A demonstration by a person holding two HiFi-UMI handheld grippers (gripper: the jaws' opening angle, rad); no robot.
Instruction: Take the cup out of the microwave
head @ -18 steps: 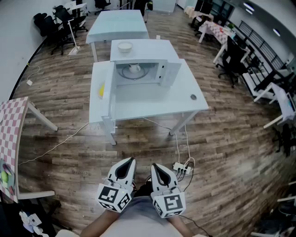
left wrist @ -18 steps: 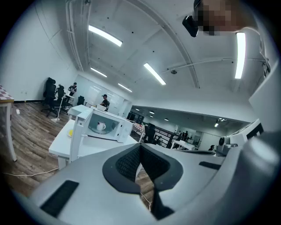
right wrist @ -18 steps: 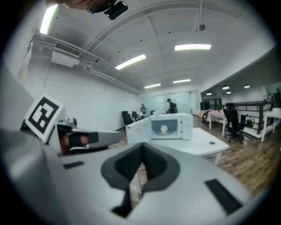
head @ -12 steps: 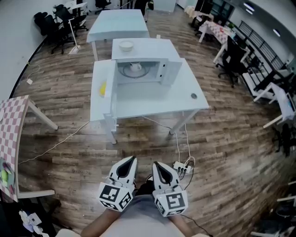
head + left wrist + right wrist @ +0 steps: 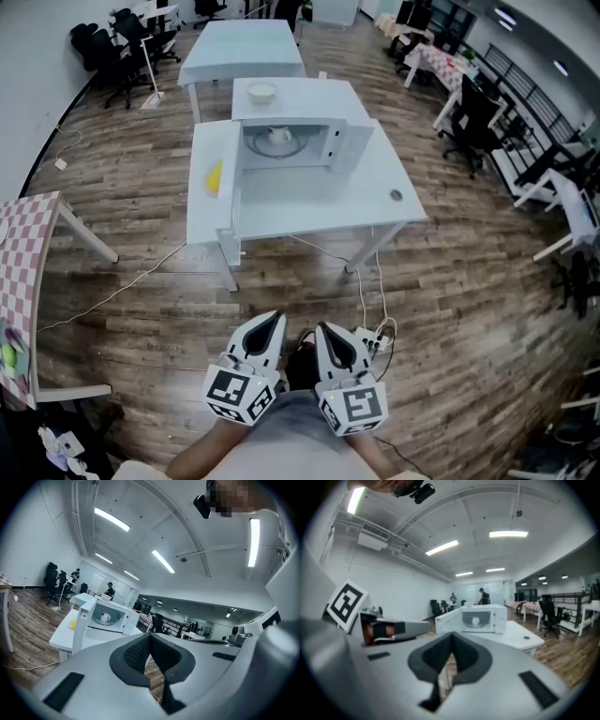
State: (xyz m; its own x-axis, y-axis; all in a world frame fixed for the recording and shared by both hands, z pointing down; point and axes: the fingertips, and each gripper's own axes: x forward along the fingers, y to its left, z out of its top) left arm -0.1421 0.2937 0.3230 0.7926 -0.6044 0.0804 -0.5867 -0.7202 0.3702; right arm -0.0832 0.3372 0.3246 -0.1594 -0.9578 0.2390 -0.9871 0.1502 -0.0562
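Approach continues: left gripper (image 5: 270, 323) and right gripper (image 5: 328, 331), jaws closed and empty, stand slightly nearer the open microwave (image 5: 314, 101), yet well apart from the cup (image 5: 277, 135) inside.

Head view: the left white hand-held gripper (image 5: 274, 321) and the right white hand-held gripper (image 5: 324, 328) are shifting slightly rightward and upward; the white worktop (image 5: 309, 208) bearing the open white microwave (image 5: 292, 99) is drifting right.

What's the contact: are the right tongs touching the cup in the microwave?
Apart. The head view shows the right tongs down by the person, with floor and table between them and the cup inside the microwave.
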